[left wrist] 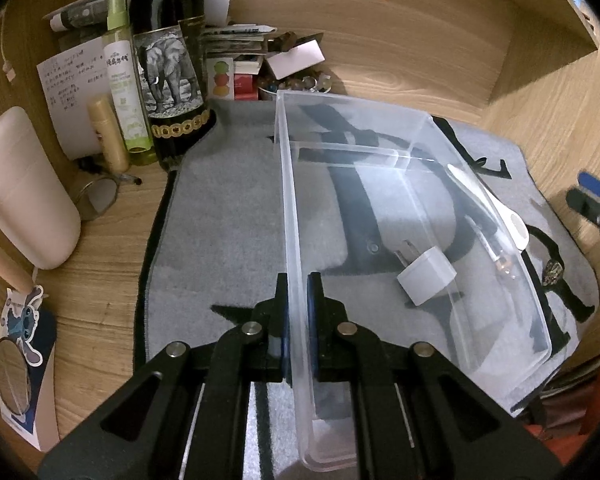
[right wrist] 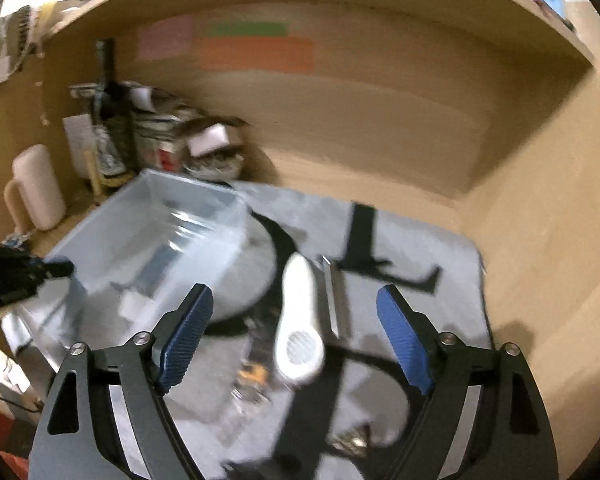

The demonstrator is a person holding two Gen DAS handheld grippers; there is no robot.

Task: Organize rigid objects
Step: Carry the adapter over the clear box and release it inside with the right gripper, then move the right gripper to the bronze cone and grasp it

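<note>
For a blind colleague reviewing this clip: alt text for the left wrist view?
The left tool is shut on the wall of a clear plastic bin on a grey mat; a white charger plug lies inside.

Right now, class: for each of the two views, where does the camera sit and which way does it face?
Left wrist: behind the left tool, looking down along the clear bin whose wall it clamps; only its black fingers show.
Right wrist: behind the open right tool, facing the grey mat and white oblong device.
Shared: bin, mat, wine bottle, wooden alcove.
</note>
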